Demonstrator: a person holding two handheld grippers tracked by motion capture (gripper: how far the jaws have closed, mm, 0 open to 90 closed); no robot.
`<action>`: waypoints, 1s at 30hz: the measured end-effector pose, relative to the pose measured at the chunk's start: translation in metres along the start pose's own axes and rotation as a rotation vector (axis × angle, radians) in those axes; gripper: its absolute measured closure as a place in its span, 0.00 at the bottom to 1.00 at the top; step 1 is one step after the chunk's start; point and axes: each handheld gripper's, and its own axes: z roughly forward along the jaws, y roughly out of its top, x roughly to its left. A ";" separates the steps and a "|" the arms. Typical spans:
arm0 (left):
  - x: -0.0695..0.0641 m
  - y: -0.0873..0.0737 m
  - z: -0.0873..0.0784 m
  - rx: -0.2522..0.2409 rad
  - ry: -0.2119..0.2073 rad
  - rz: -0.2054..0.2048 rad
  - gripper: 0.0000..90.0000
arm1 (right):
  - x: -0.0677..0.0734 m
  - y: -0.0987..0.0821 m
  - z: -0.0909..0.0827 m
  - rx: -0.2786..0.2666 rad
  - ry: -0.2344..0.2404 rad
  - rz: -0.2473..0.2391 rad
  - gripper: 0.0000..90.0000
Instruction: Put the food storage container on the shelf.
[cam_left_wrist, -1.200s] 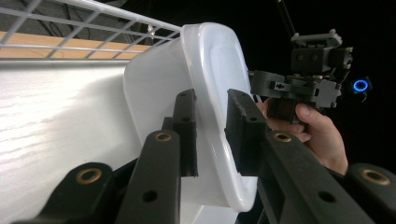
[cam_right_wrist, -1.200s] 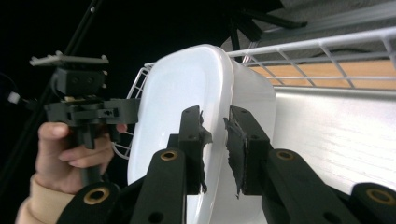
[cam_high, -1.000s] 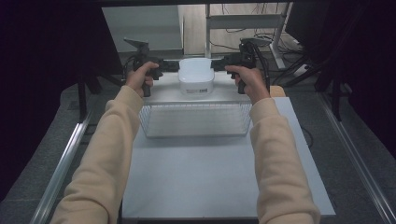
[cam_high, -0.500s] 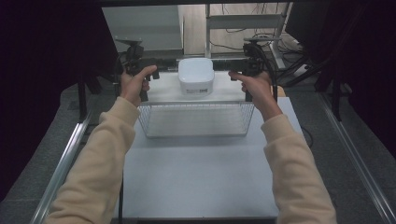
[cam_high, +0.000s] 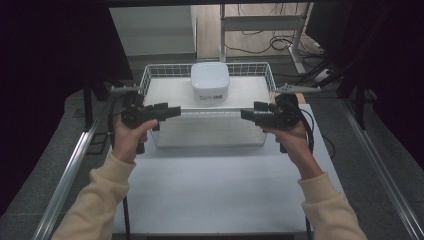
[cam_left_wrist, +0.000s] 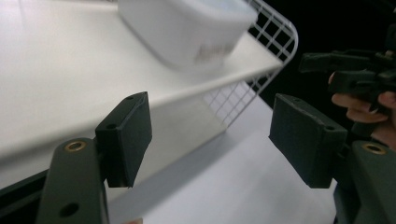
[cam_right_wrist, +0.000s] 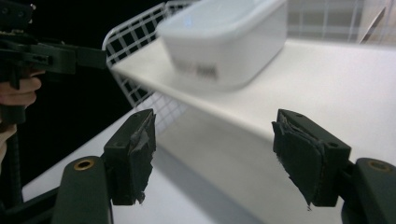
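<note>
One white box (cam_high: 210, 81) inside one wire basket (cam_high: 150, 80); left tool (cam_high: 172, 111) and right tool (cam_high: 247, 115), both just opened and empty, flank the basket's near rim.

The white worktop (cam_high: 215, 195) is seen from above its near edge in the high view, looking forward and down. Each gripper view is taken low and close along its own black jaws, angled inward toward the wire basket (cam_high: 150, 80) at the far edge. The basket and the white box (cam_high: 210, 81) are shared by all three views.
</note>
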 end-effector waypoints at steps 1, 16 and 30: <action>0.000 -0.009 -0.002 -0.001 0.004 0.006 0.32 | 0.002 -0.007 -0.002 0.002 0.006 -0.002 0.32; 0.000 -0.102 -0.013 0.113 0.094 0.062 0.32 | 0.012 -0.095 -0.018 0.093 0.006 -0.001 0.32; 0.017 -0.132 -0.010 0.169 0.129 0.008 0.32 | 0.007 -0.131 -0.010 0.177 -0.006 0.017 0.32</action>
